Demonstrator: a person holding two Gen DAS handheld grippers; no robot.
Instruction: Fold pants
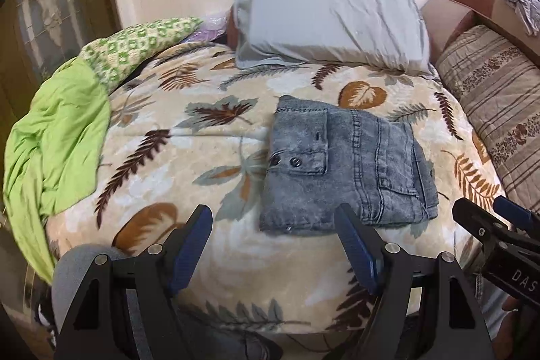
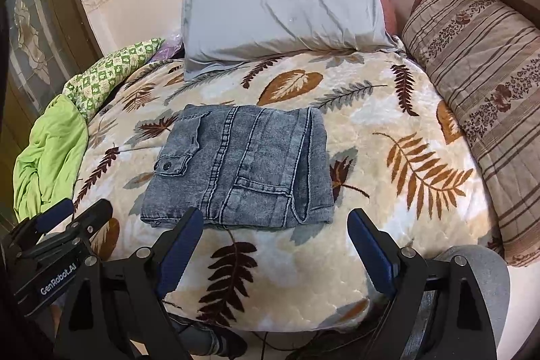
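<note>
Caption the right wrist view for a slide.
Folded jeans lie on leaf-print blanket; open right gripper hovers nearby, empty.

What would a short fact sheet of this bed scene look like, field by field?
pants: grey jeans, folded into a compact rectangle
surface: leaf-print blanket
behind the pants: grey pillow
left edge: green cloth
right edge: striped cushion
left gripper: fingers open, empty, near the pants' front edge
right gripper: fingers open, empty
folding: looks done
</note>
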